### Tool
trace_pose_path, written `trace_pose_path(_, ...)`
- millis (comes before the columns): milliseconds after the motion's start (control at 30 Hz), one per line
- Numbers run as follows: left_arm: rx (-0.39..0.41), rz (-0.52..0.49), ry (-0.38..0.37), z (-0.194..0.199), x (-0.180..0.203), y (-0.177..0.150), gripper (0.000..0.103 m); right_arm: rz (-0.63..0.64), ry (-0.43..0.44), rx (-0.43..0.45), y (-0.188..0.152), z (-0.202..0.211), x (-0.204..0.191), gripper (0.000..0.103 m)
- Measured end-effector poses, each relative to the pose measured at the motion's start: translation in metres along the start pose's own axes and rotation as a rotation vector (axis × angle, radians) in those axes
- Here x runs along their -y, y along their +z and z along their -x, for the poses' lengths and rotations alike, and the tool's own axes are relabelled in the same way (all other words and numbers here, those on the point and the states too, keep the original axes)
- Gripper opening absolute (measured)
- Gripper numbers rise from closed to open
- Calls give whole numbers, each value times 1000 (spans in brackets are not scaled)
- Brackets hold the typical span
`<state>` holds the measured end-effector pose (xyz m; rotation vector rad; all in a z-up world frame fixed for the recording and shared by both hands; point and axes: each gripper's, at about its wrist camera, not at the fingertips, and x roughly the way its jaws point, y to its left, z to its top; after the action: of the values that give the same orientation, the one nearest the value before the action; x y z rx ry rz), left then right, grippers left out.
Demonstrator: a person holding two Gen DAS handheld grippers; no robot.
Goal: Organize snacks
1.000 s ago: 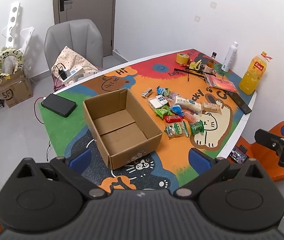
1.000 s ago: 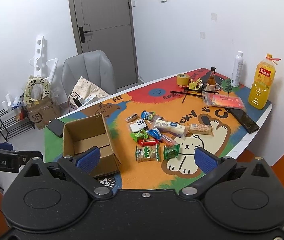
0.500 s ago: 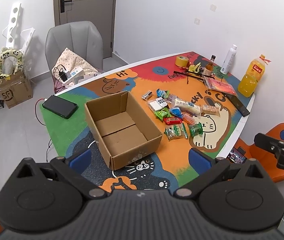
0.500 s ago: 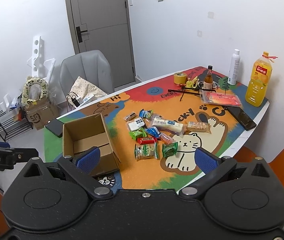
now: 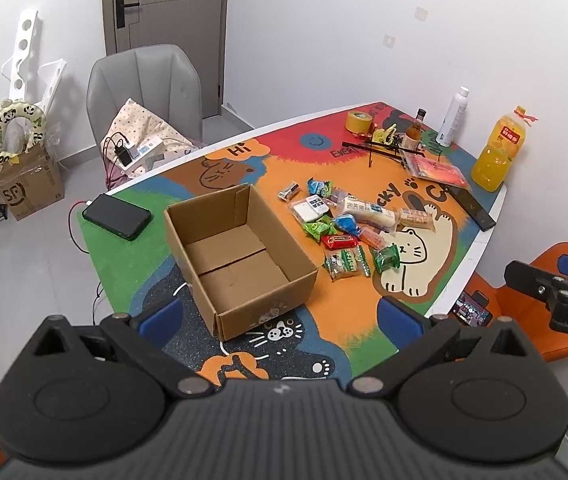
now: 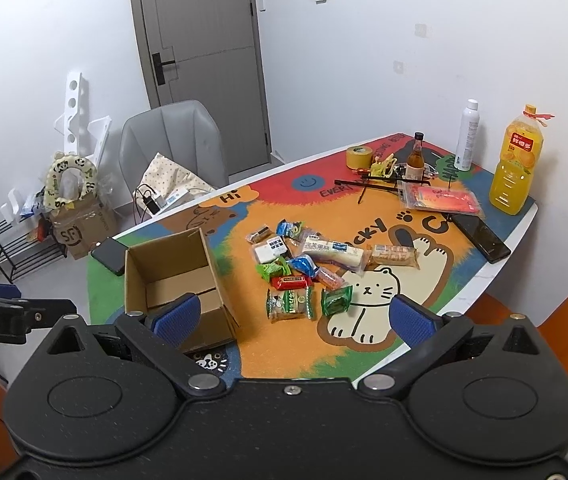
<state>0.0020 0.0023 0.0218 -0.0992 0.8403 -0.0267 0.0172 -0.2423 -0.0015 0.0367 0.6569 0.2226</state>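
Both claws hang above the near edge of the desk with their blue-padded fingers spread wide and nothing between them. The left claw point(image 5: 280, 316) sits over the open cardboard box point(image 5: 240, 256), whose inside holds no snack. The right claw point(image 6: 295, 318) sits over the bare orange mat between that box point(image 6: 172, 276) and the snacks point(image 6: 315, 264).

The snacks point(image 5: 347, 228) lie in one loose pile on the desk point(image 5: 132, 248), just to the right of the box and apart from it. About a dozen small packets show; the exact count is hard to tell where they overlap. Among them are one long white bar point(image 6: 331, 250), one red packet point(image 6: 291, 281), one green packet point(image 6: 335, 300) nearest the cat drawing, and one clear wafer pack point(image 6: 393, 256).

Nothing stands between either claw and the pile. Farther back are one roll of yellow tape point(image 6: 357, 157), one small brown bottle point(image 6: 416, 160), one white spray can point(image 6: 468, 134), one large orange drink bottle point(image 6: 515, 160) and one dark phone point(image 6: 479, 237) at the right edge.

The left wrist view shows a second dark phone point(image 5: 118, 216) in full, left of the box; the right view catches only part of it. Each view also catches the tip of the other claw at its margin. A grey chair point(image 5: 144, 84) stands behind the desk.
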Motion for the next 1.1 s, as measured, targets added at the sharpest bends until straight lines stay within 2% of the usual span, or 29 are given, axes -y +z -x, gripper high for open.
trace_pose_path(367, 3, -4, -3, -5, 5, 2, 103, 2, -1, 9, 7, -5, 7, 103)
trace_pose_path(667, -6, 5, -20, -26, 12, 13, 103, 20, -5, 4, 14, -29, 21, 101)
trace_pose_path(767, -13, 16, -35, -41, 15, 23, 102, 11, -4, -24, 18, -47, 31, 98)
trace_pose_path(933, -34, 15, -49, -77, 29, 40, 100, 10, 18, -82, 21, -79, 50, 86)
trace_pose_path(1100, -84, 4, -63, -113, 47, 56, 94, -15, 50, -158, 30, -109, 69, 83)
